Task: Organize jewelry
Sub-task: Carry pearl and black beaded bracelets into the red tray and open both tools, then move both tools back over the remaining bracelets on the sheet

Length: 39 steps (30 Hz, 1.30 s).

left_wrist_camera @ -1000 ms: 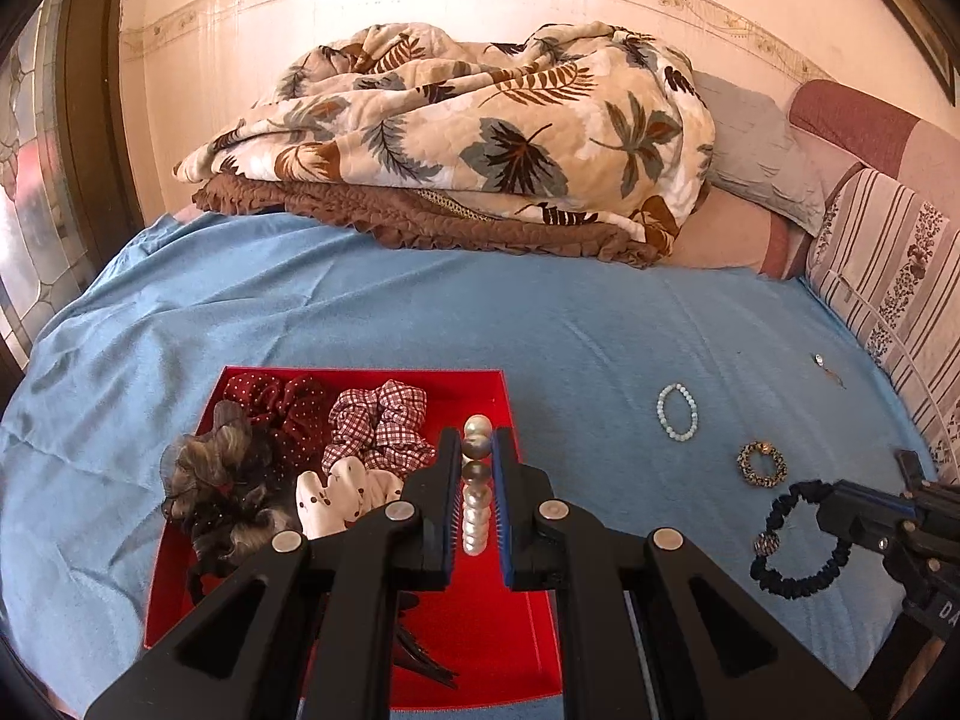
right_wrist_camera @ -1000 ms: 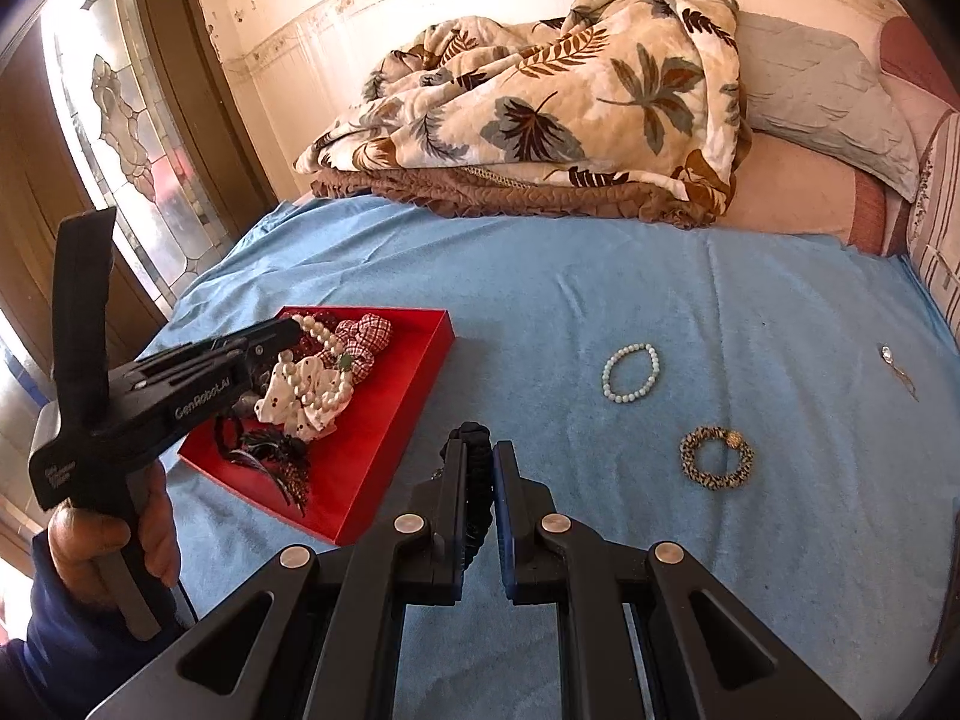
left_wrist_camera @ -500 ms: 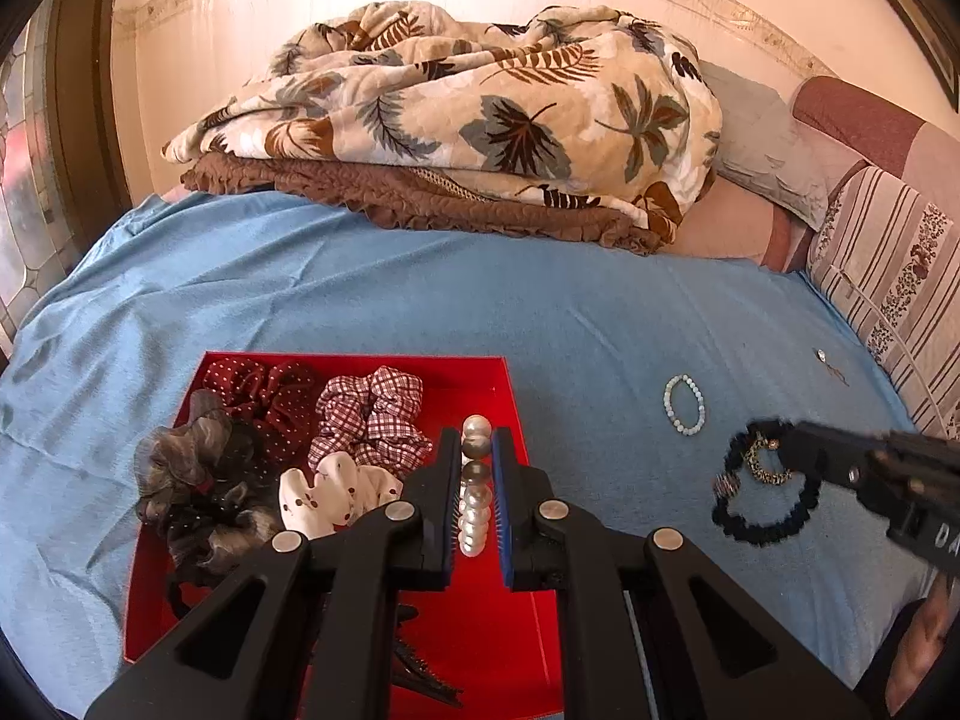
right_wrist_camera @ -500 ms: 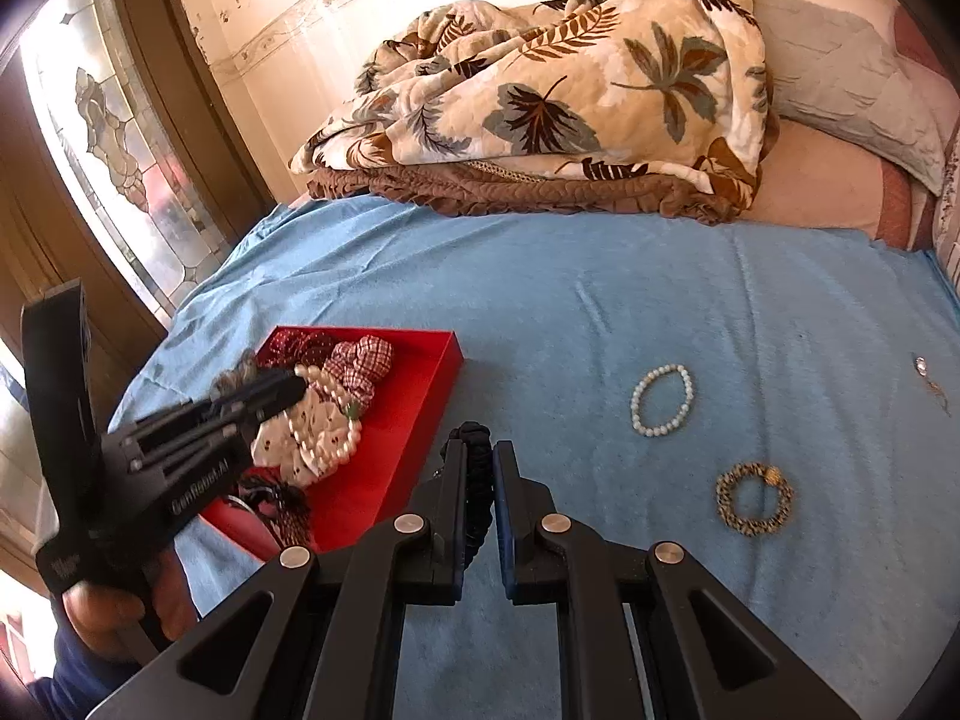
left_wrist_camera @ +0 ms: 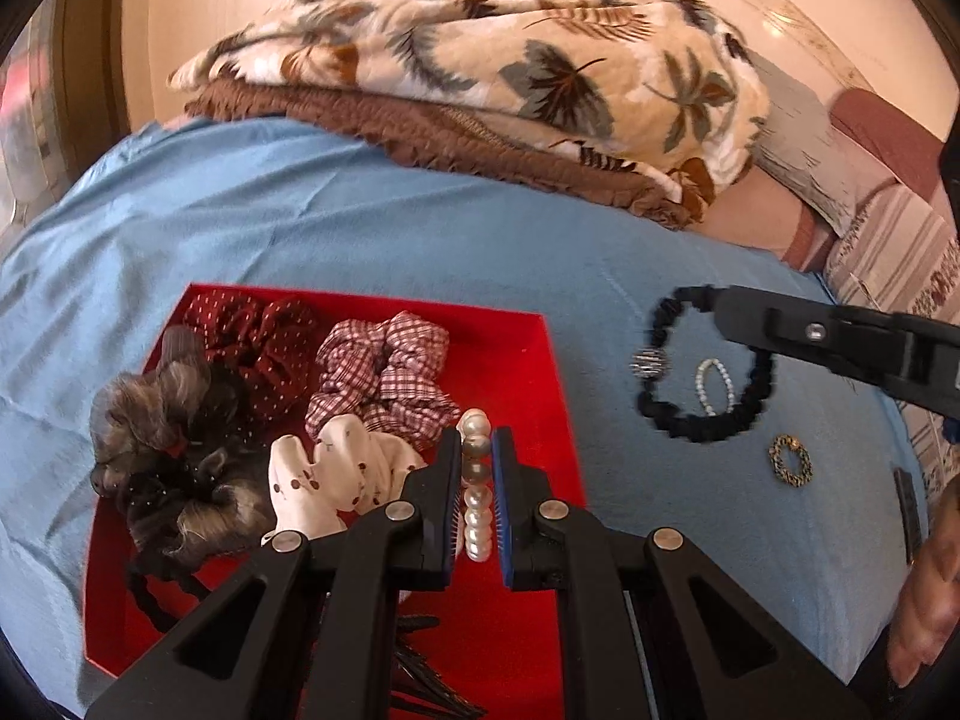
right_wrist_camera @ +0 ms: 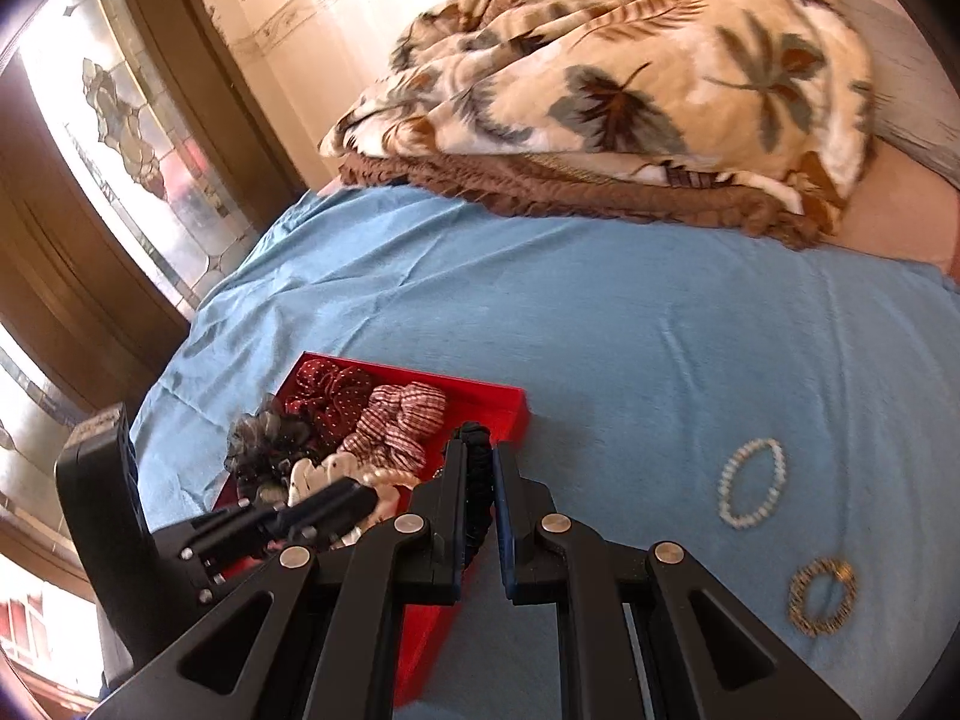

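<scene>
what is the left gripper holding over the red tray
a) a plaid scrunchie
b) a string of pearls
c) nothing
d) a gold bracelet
b: the left gripper has its jaws closed on a string of pearls above the red tray; the plaid scrunchie lies in the tray.

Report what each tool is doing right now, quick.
Left tool: closed on the pearl bracelet, above the red tray.
Right tool: closed on the black beaded bracelet, carried in the air beside the tray.
</scene>
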Motion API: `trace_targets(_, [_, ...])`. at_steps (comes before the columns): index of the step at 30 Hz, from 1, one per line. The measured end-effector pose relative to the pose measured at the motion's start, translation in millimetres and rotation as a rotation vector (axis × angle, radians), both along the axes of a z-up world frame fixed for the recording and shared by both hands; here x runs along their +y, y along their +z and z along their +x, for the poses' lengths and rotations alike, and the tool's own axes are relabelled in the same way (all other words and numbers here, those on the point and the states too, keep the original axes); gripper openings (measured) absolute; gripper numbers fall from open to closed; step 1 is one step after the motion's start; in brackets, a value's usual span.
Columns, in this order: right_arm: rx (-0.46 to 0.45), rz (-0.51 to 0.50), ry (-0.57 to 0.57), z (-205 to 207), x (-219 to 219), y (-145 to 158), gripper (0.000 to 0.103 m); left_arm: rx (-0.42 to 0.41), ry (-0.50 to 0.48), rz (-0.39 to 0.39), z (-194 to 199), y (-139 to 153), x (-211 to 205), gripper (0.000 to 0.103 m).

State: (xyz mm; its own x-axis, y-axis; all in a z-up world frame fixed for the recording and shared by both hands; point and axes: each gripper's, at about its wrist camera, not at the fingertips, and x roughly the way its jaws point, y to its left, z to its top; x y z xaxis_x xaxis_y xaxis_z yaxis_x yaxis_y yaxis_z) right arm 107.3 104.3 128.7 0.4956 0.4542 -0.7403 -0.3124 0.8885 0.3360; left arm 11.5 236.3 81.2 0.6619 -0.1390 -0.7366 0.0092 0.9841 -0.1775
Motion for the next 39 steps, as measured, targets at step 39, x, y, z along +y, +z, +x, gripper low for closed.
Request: trace_targets(39, [0.108,-0.094,0.012,65.2,44.9,-60.3,0.032,-0.03,0.075,-0.01,0.2,7.1,8.7,0.05])
